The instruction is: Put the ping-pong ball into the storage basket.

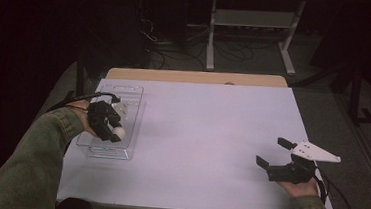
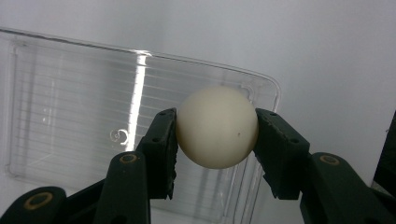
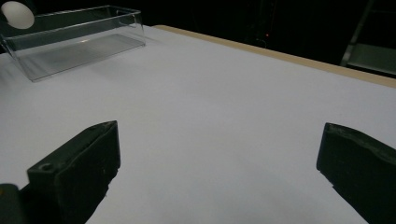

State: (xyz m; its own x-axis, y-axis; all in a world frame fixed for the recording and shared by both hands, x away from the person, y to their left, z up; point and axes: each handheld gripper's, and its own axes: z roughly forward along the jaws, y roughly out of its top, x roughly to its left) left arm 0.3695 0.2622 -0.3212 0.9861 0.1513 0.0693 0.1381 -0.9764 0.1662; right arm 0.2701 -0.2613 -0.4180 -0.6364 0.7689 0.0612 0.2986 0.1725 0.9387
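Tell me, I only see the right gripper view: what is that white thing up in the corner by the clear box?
Observer: It is a white ball, pinched between the jaws of the left hand-held gripper.
Operator: Is the ball inside the box?
Observer: Not resting in it. The high view shows the ball held above the clear tray, over its near end.
Operator: Is anything else in the box?
Observer: No, the left gripper view looks down through the tray's ribbed clear bottom and nothing lies there.
Operator: What is my gripper doing?
Observer: The right hand-held gripper is open, low over the white table, far from the tray.
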